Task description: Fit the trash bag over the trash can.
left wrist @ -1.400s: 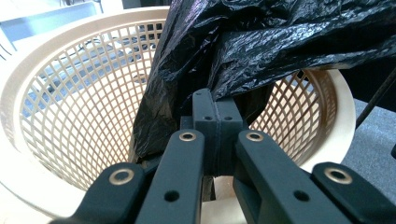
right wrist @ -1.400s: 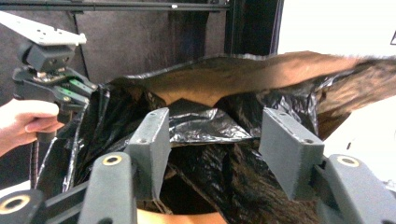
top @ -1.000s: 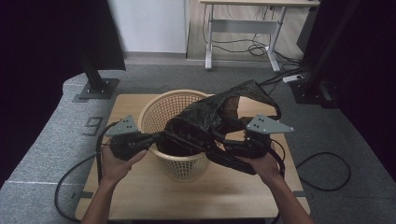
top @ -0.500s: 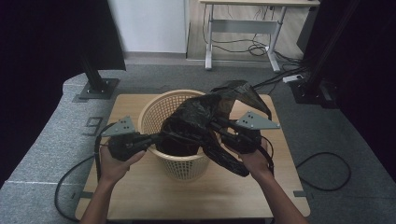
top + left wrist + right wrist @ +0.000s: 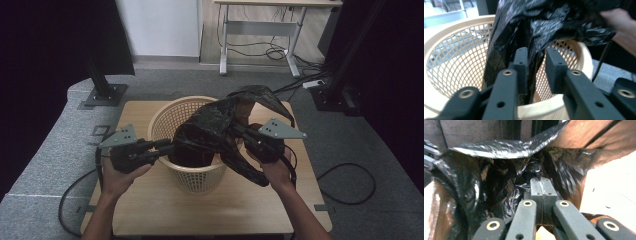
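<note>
Presently, item by item, view by view.

High view. One cream mesh basket (image 5: 192, 175) on a wooden table (image 5: 165, 220). One black plastic bag (image 5: 215, 127), crumpled, draped over the basket mouth and rising in a flap toward the far right. Left gripper (image 5: 167, 146) reaches in from the left, its tips at the bag's near-left edge over the rim. Right gripper (image 5: 239, 131) comes in from the right, its tips buried in the film.

Left gripper view. Jaws of the left gripper (image 5: 537, 58) stand apart, having just been opening. A hanging fold of the bag (image 5: 534, 27) runs down through the gap, close against the left-hand finger (image 5: 522, 65); the other finger stands clear of it, so the fold is not pinched. Basket (image 5: 454, 62) lies beyond and below the jaws, its rim curving under the tips. A hand (image 5: 621, 30) shows far off, upper right.

Right gripper view. Jaws of the right gripper (image 5: 541, 180) are pressed together, having just been closing, with bag film (image 5: 499, 177) bunched at and ahead of the tips; a thin layer appears to be caught between them. A glossy flap arches above the jaws; table surface (image 5: 611, 192) lies to their right.

Status, as judged. Bag brought over the basket and partly sunk into it: done. Mouth of the bag not yet spread around the rim; lining appears roughly half complete. Remaining: fresh hold with the left, then pull the edges out and over the rim.
</note>
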A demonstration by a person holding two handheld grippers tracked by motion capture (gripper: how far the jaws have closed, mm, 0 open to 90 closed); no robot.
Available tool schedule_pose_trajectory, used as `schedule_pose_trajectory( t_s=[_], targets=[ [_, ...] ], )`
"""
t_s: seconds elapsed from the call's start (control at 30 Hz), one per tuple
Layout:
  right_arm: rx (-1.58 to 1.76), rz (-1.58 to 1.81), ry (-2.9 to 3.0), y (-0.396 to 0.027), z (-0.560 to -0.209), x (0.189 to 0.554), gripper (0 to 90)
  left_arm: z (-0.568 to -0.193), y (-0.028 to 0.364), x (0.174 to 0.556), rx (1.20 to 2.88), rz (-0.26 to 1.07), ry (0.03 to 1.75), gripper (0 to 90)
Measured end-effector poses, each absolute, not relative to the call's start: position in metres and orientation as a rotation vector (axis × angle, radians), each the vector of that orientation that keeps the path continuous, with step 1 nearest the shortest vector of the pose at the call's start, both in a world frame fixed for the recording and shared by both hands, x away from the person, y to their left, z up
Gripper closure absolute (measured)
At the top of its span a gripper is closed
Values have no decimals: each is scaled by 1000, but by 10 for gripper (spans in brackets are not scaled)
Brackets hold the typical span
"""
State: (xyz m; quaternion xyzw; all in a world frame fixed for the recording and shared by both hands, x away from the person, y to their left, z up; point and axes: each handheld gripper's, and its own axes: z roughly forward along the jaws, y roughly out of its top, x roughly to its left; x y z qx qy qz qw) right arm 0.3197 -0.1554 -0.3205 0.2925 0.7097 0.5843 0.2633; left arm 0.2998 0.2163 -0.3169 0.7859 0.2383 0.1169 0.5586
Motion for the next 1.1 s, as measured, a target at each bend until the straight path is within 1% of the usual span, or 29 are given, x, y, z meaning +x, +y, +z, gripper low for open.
schedule_pose_trajectory(
  t_s=[0.17, 0.43, 0.7, 0.97, 1.1],
  targets=[
    [797, 1581, 1908, -165, -319, 323, 887, -308, 220, 301, 1824, 269, 551, 586],
    [768, 1600, 1930, -159, -316, 324, 887, -299, 209, 314, 1834, 261, 550, 518],
    [735, 1626, 1972, -149, -312, 327, 887, -301, 207, 334, 1839, 224, 540, 474],
    [712, 1628, 2006, -143, -312, 333, 888, -300, 213, 351, 1793, 198, 551, 469],
    [718, 1635, 2005, -142, -310, 336, 887, -303, 210, 357, 1797, 179, 544, 462]
  ],
)
